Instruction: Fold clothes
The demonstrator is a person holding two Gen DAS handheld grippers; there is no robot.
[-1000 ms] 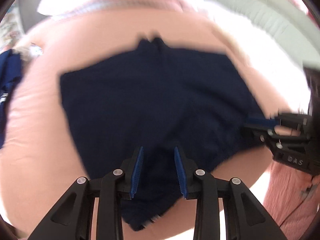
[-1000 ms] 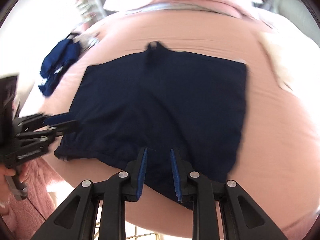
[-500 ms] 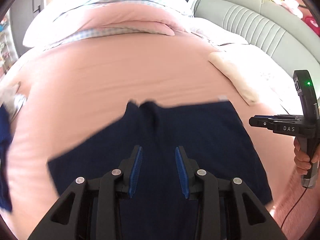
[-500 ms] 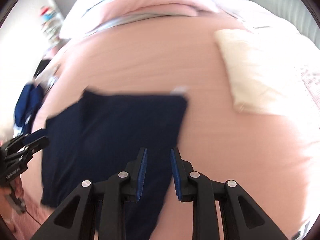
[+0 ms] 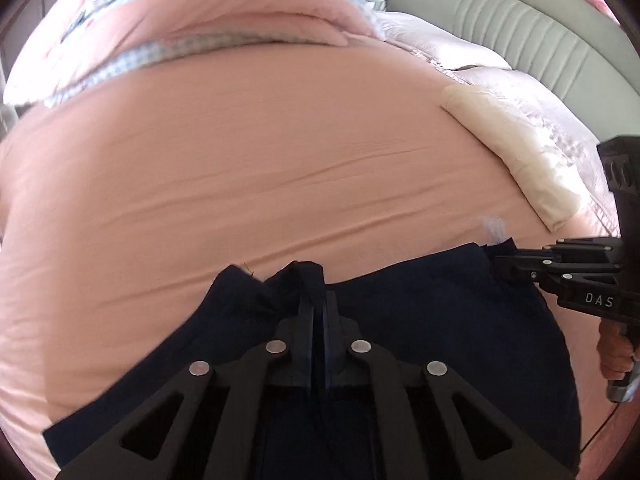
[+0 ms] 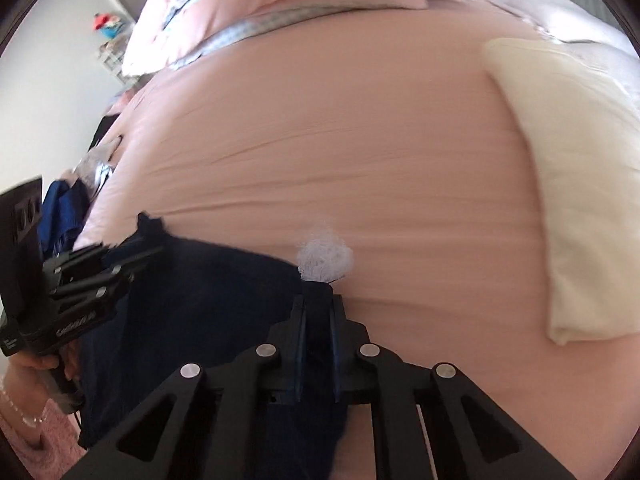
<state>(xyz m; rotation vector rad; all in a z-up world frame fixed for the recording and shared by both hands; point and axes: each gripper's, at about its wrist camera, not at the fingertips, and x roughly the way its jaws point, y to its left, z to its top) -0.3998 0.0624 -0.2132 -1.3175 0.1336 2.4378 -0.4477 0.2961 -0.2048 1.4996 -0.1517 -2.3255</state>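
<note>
Now both claws are clenched on the far edge of the navy garment (image 5: 400, 320). The left claw (image 5: 318, 300) pinches a bunched fold at lower centre of its frame. The right claw (image 6: 316, 320) grips the corner beside a white tag (image 6: 324, 258).

Step in hand, by my reading: the fold's pickup, with the far hem secured at two points.

Next move likely calls for lifting both corners together and carrying them toward the near edge, keeping them level.

The garment lies on the pink bed sheet (image 5: 280, 168), low in both frames. Its long axis runs left to right; the gripped edge faces the pillows (image 5: 200, 20).
</note>
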